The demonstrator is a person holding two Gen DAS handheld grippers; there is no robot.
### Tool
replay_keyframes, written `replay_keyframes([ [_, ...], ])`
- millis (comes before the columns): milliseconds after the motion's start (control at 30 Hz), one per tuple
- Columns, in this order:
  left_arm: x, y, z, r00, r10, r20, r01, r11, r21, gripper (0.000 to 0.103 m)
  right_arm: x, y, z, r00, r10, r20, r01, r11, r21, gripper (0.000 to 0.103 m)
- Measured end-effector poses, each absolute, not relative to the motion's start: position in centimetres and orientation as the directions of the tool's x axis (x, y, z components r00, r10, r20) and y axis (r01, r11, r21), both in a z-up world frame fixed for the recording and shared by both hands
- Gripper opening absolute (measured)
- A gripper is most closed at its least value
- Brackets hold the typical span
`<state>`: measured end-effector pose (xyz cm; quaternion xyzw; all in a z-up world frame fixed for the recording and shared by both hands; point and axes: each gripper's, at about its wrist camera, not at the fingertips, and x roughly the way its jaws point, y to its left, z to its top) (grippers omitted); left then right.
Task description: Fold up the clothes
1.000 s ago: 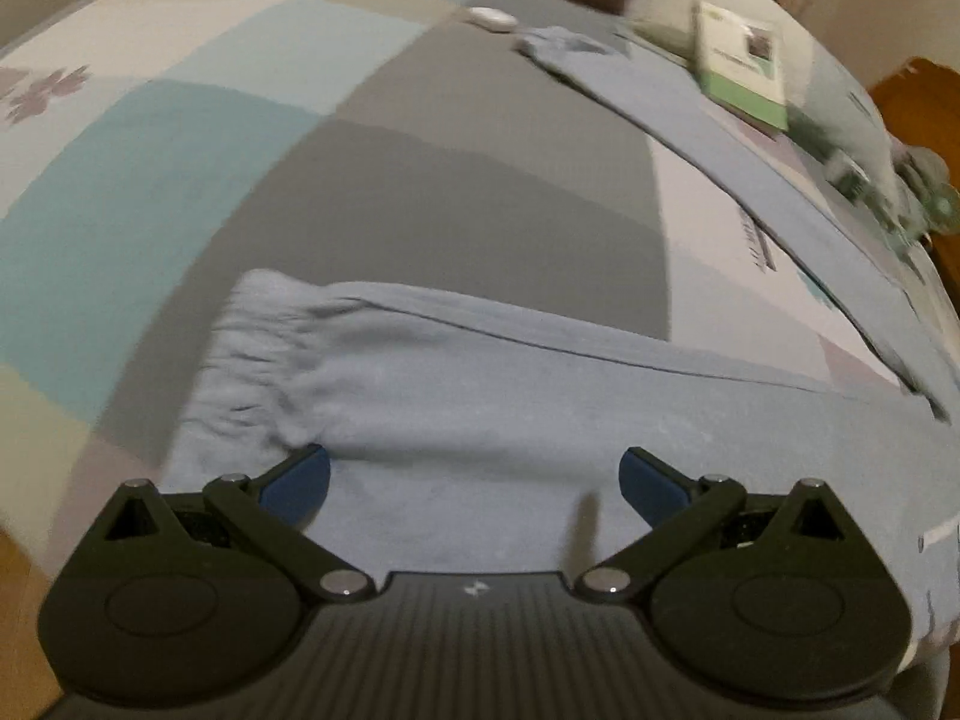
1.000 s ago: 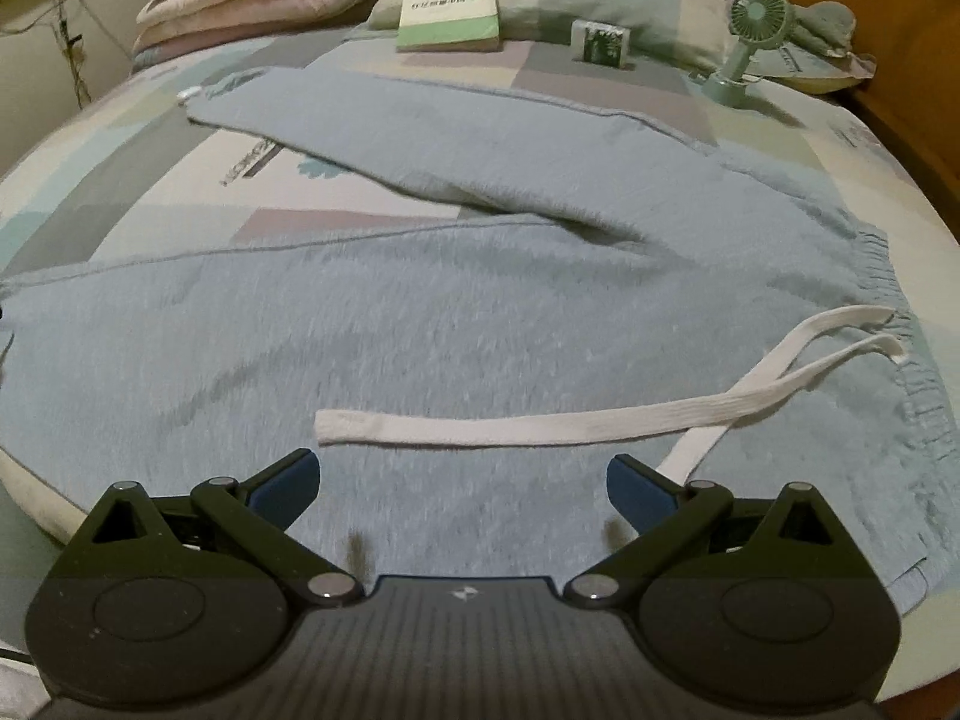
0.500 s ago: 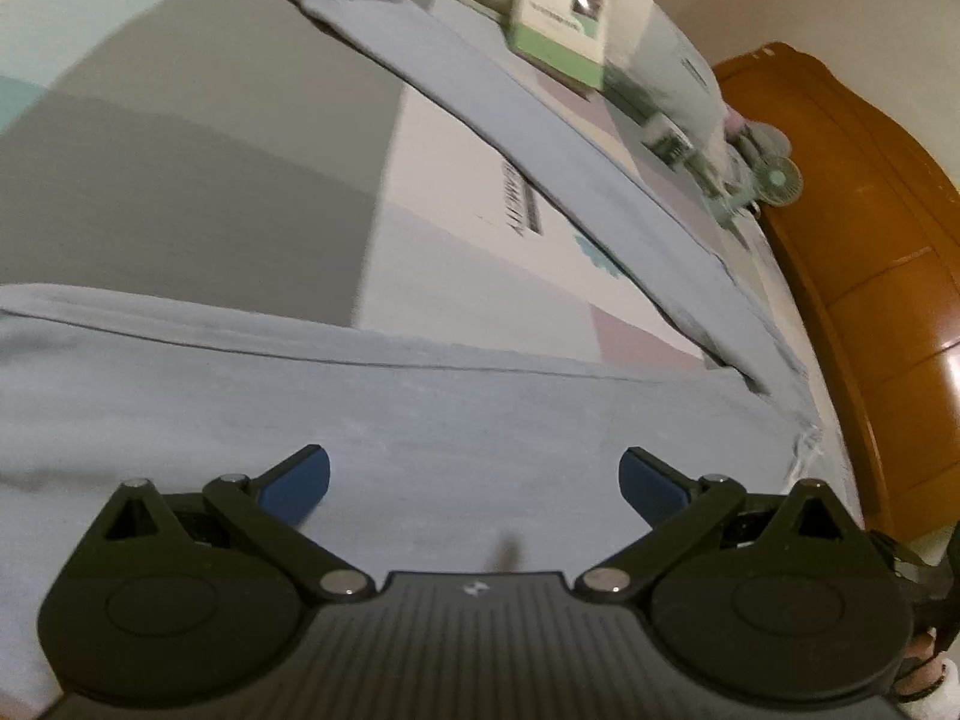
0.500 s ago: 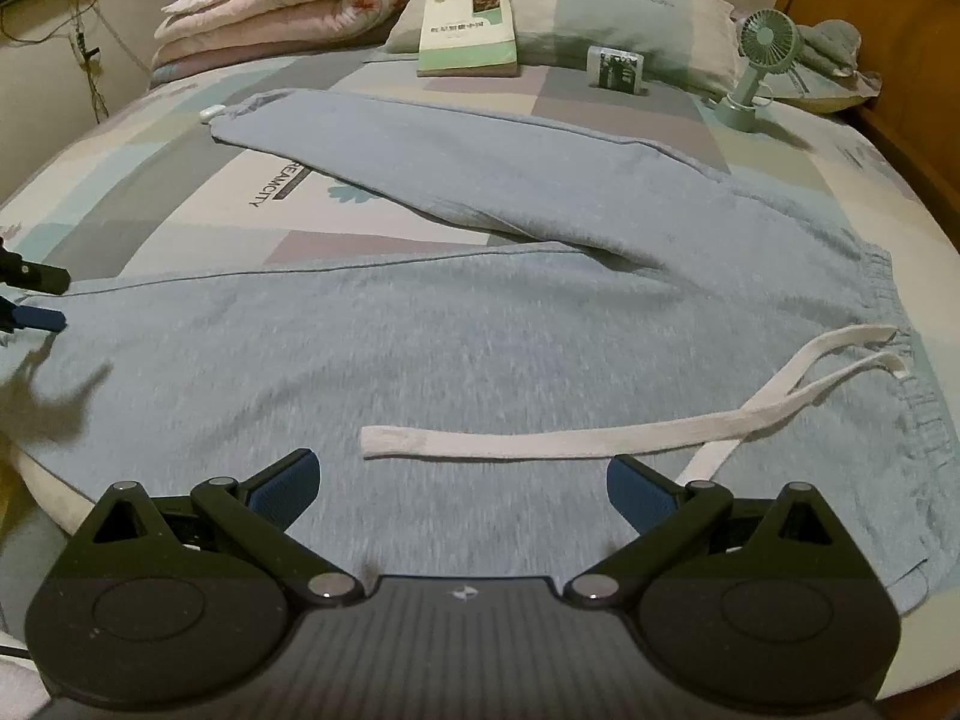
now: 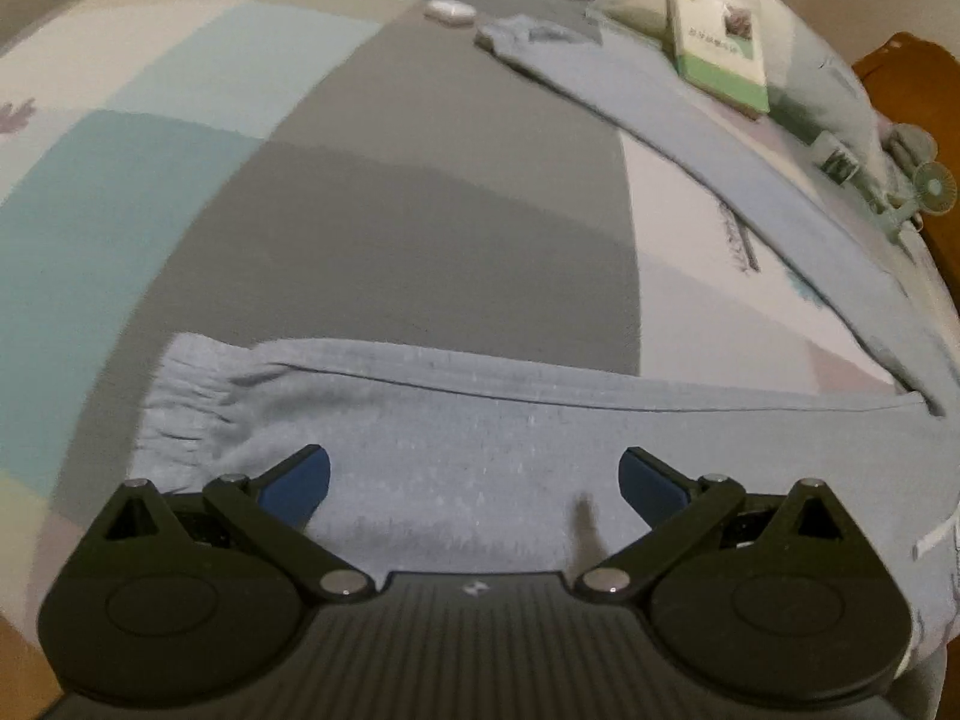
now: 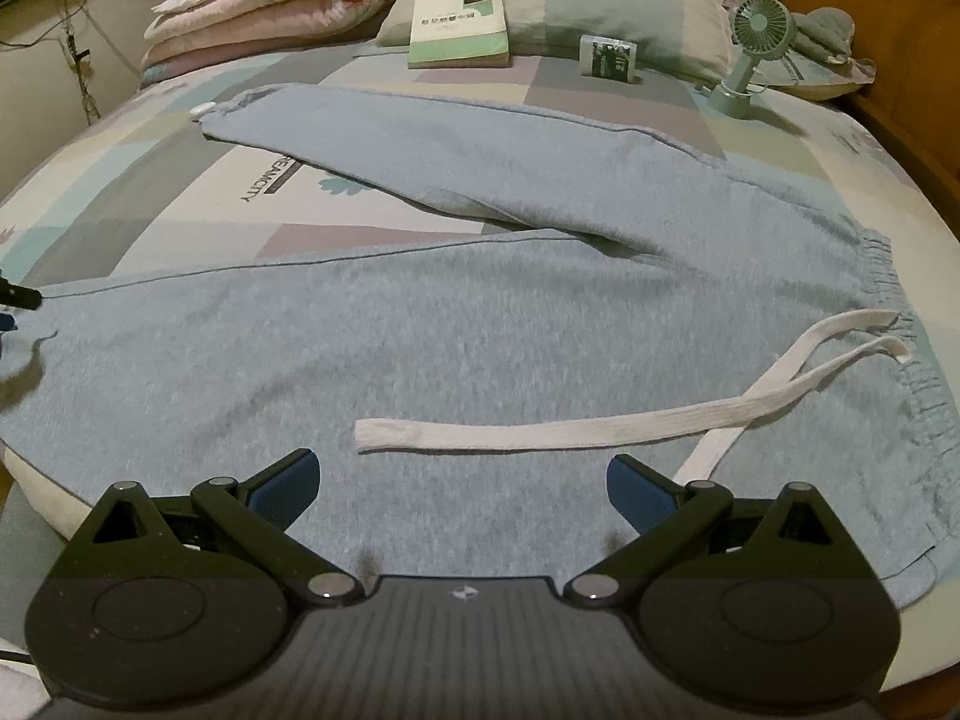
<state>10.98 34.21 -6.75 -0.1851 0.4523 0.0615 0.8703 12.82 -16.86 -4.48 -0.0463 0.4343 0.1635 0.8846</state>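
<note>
Light blue sweatpants [image 6: 456, 324] lie flat on the bed [image 6: 180, 180], legs spread in a V. The right tool [image 6: 462, 477] hovers over the thigh, fingers spread and empty, with the white drawstring [image 6: 540, 435] just ahead of its tips and the waistband to its right. The left tool [image 5: 474, 474], also spread and empty, is above the near leg, whose cuff [image 5: 186, 402] sits ahead-left. Far ahead rest a book [image 6: 459, 15], a small fan [image 6: 750, 48] and a folded quilt [image 6: 270, 6]
</note>
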Motion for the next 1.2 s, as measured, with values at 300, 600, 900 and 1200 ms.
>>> replay_keyframes([
  [300, 8.6, 28.3, -8.5, 0.580, -0.057, -0.812, -0.068, 0.991, -0.118, 0.102, 12.7, -16.0, -4.6, 0.566, 0.260, -0.783, -0.366, 0.930, 0.044, 0.103],
  [600, 5.5, 29.0, -7.8, 0.565, -0.027, -0.825, -0.097, 0.990, -0.099, 0.102, 12.9, -16.5, -4.7, 0.563, 0.265, -0.783, -0.341, 0.937, 0.072, 0.103],
  [900, 10.7, 29.9, -7.8, 0.511, -0.047, -0.859, -0.111, 0.987, -0.120, 0.102, 11.9, -16.3, -3.8, 0.591, 0.245, -0.768, -0.346, 0.938, 0.033, 0.103],
  [1200, 12.8, 32.5, -9.0, 0.483, 0.127, -0.866, -0.250, 0.968, 0.002, 0.102, 12.1, -16.9, -3.9, 0.598, 0.217, -0.772, -0.308, 0.951, 0.029, 0.103],
])
